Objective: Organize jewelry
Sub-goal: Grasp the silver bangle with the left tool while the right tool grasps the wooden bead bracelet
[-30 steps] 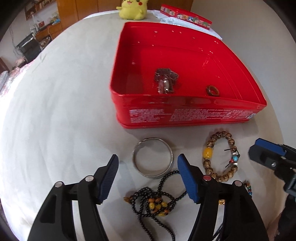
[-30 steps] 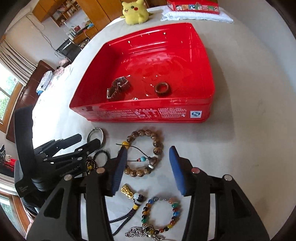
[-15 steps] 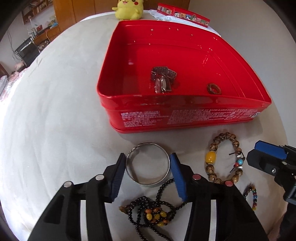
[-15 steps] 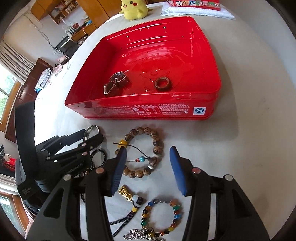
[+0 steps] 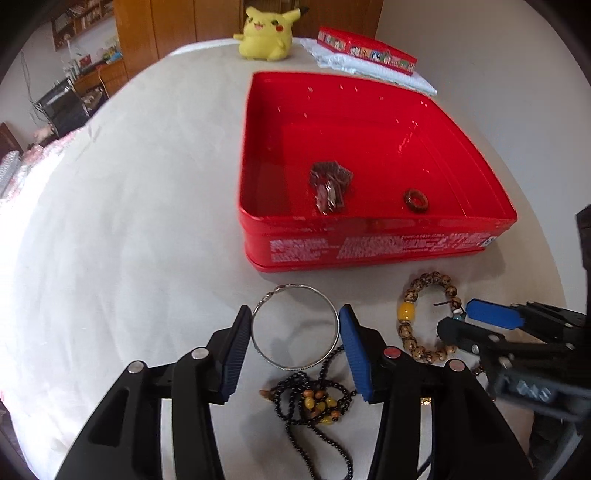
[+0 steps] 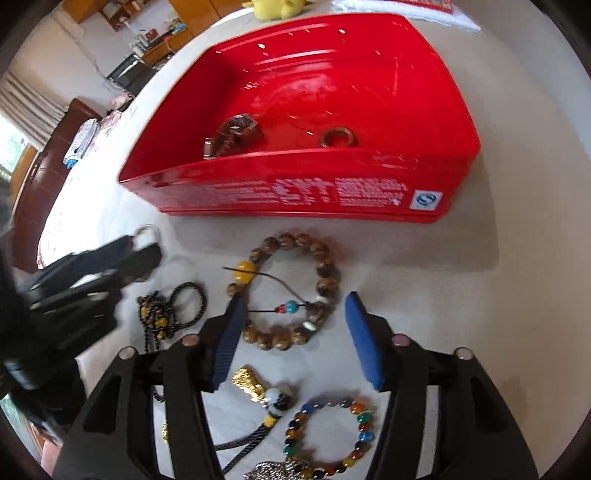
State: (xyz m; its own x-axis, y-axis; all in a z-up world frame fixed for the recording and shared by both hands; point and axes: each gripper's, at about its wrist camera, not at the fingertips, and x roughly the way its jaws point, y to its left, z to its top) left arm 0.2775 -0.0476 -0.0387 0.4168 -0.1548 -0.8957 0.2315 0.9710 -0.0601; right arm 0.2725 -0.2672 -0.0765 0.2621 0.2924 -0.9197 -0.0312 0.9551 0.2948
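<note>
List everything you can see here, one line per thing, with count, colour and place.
tin box: 1, red, open, on the table past the loose jewelry
clasp piece: 1, dark metal, inside the tin box
ring: 1, brown, inside the tin box
bangle: 1, silver, on the table between the left fingers
wooden bead bracelet: 1, brown with a yellow bead, before the box
black bead necklace: 1, black and yellow, near edge
colourful bracelet: 1, mixed colours, near edge
gold charm: 1, gold, on a dark cord
plush toy: 1, yellow, far end
flat tin: 1, red, on a white cloth
left hand-held gripper: 1, black and blue, open
right hand-held gripper: 1, open
</note>
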